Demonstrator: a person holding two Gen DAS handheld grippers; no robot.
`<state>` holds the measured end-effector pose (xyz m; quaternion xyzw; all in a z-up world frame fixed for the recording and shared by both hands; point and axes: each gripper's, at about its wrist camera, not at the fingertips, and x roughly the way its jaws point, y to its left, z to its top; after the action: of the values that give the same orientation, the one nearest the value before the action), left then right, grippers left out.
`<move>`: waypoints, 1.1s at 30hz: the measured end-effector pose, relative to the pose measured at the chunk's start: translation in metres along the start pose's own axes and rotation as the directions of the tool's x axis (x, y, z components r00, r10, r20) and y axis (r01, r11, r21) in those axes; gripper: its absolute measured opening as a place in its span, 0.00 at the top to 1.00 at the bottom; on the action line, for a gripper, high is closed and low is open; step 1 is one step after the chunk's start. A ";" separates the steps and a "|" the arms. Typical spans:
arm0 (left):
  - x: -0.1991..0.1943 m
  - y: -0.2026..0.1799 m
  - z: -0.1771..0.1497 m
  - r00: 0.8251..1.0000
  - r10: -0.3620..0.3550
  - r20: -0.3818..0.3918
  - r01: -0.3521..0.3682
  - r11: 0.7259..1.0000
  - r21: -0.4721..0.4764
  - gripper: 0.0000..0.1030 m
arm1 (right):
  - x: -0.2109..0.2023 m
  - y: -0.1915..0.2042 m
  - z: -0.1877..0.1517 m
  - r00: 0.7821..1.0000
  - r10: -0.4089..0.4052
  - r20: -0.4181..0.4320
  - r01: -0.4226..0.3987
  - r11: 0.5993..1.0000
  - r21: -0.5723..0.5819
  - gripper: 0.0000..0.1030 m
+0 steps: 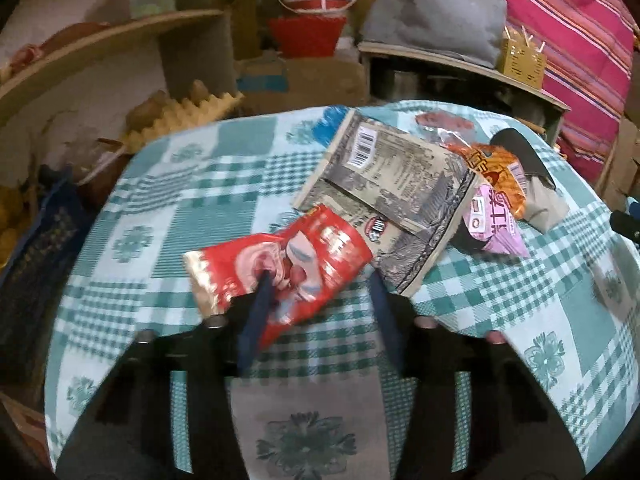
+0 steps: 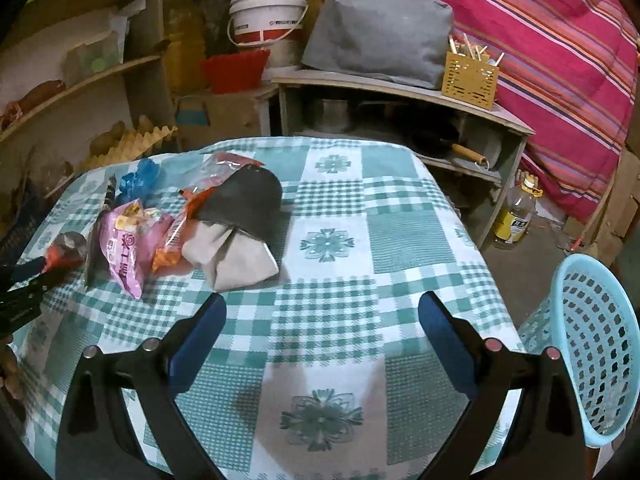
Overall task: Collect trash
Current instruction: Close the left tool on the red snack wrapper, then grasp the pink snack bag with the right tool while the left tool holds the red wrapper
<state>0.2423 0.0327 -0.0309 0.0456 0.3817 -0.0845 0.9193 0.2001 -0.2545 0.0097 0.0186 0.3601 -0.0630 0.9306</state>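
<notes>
Gripping the red wrapper [image 1: 280, 268] between the left gripper [image 1: 320, 280] fingers, at the near edge of the trash pile on the bench [image 1: 180, 184], we should check the hold is firm before lifting. Our right gripper [image 2: 322, 312] fingers stand apart, empty; the blue basket [image 2: 600, 344] waits beside the bench.

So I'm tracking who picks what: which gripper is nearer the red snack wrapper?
Left. The left gripper has the red snack wrapper between its fingers. The right gripper hangs open over bare tablecloth, well right of the trash pile.
</notes>
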 end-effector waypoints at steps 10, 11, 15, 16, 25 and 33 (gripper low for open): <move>-0.019 0.010 0.006 0.999 0.007 0.053 -0.004 0.999 -0.047 0.94 | -0.002 0.030 0.000 1.000 0.026 0.010 -0.026 0.997 -0.073 0.08; -0.024 0.012 0.007 0.998 0.010 0.065 -0.006 0.998 -0.059 0.95 | -0.003 0.034 0.000 0.999 0.032 0.013 -0.030 0.996 -0.081 0.08; -0.043 0.015 0.011 0.993 0.036 0.115 -0.027 0.997 -0.077 0.95 | -0.001 0.056 0.001 0.997 0.077 0.005 -0.076 0.992 -0.100 0.08; -0.047 0.015 0.011 0.992 0.040 0.123 -0.030 0.996 -0.079 0.95 | 0.000 0.063 0.001 0.996 0.091 0.001 -0.090 0.990 -0.105 0.08; -0.049 0.031 0.011 0.992 0.069 0.105 -0.059 0.993 -0.101 0.95 | 0.019 0.121 0.007 0.989 0.146 -0.020 -0.147 0.976 -0.159 0.14; -0.048 0.036 0.013 0.992 0.077 0.102 -0.068 0.994 -0.090 0.95 | 0.049 0.146 0.009 0.981 0.167 -0.095 -0.182 0.968 -0.173 0.46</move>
<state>0.2248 0.0716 0.0124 0.0149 0.3341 -0.0367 0.9417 0.2608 -0.1158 -0.0182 -0.0318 0.3980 0.0529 0.9153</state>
